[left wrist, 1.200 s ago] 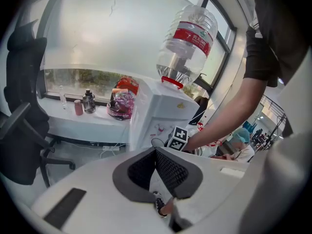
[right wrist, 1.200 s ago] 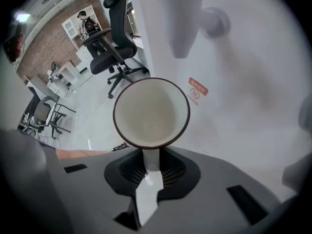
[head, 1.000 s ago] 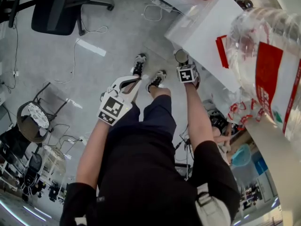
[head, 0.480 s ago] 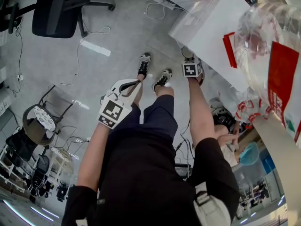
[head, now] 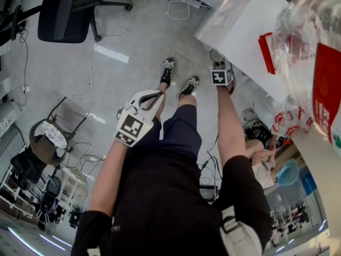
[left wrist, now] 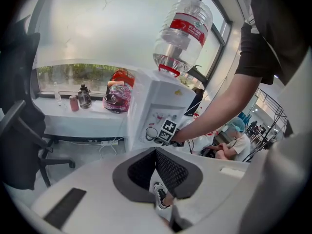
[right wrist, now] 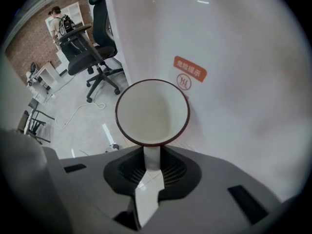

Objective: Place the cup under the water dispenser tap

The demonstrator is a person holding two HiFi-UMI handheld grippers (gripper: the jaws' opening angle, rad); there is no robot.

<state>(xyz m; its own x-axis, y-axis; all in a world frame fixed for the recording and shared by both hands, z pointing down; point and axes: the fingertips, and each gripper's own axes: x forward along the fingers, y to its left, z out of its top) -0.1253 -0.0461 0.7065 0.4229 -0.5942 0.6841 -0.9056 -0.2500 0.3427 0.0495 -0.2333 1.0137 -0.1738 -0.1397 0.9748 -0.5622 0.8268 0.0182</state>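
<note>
Bright, even daylight from window [left wrist: 97,33]; strong fisheye bending, dark vignette at corners; glare on water bottle [head: 303,36]; cup [right wrist: 152,112] sharp.

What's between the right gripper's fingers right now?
The handle of the cup, shown in the right gripper view. The right gripper has its fingers opening around it.

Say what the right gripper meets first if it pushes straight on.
The cup, its handle between the right gripper's opening jaws, leads. Past it, the dispenser's white front or the floor beside it; depth unclear.
</note>
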